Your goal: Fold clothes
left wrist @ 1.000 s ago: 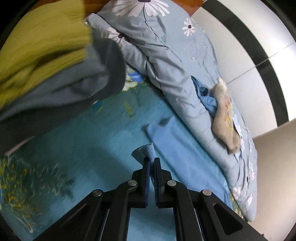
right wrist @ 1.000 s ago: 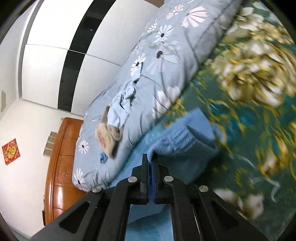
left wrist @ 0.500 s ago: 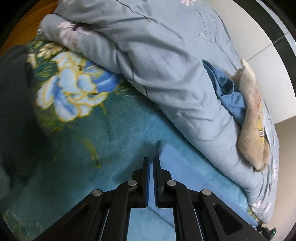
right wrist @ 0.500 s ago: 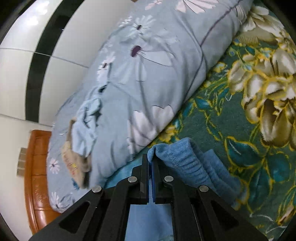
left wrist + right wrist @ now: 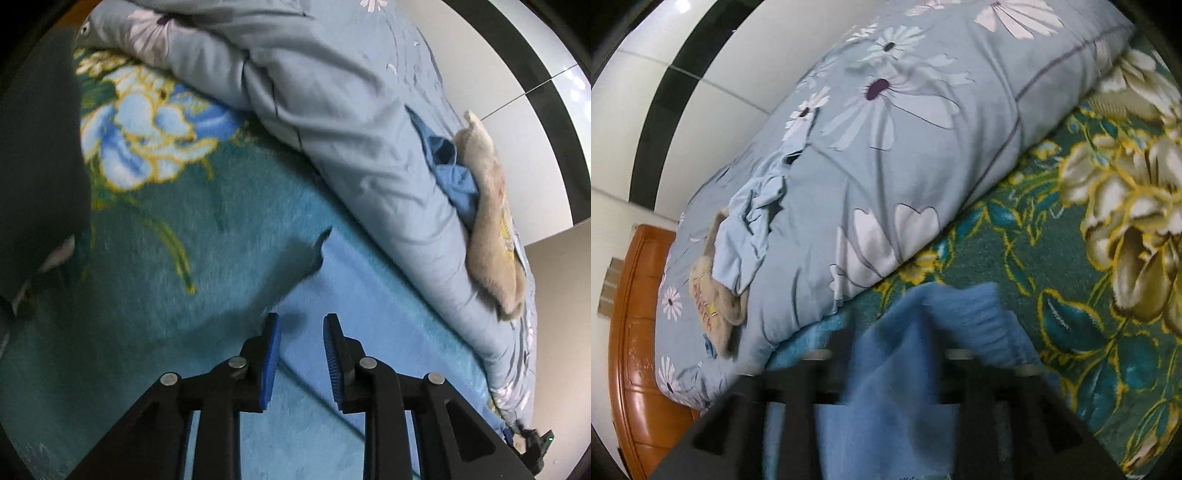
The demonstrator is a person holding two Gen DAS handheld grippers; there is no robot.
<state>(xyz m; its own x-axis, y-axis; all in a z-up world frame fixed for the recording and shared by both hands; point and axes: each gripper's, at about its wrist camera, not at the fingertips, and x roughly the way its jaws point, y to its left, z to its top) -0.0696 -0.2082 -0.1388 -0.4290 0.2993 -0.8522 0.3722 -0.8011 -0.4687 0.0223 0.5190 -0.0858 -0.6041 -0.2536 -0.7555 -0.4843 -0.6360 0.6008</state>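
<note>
A: What is being shown around the blue garment (image 5: 369, 306)?

B: A rolled grey-blue floral quilt (image 5: 332, 110) is lying along the far edge of the bed, with a crumpled blue shirt (image 5: 454, 177) and a beige plush piece (image 5: 495, 236) resting on top of it. A dark folded cloth (image 5: 37, 166) is seen at the bed's left edge.

A: And the grippers?

B: The left gripper (image 5: 301, 354) has just been opening; its pads are parted above the garment, nothing gripped. The right gripper (image 5: 890, 369) is blurred, its jaws having just been opening, spread with a blue fold (image 5: 960, 317) between them, seemingly released.

A: The surface and room?

B: A teal flowered blanket (image 5: 1071, 258) is covering the bed, the garment spread flat near the quilt. White wall panels with a black stripe (image 5: 661, 122) and a wooden headboard (image 5: 635, 350) are seen behind.
</note>
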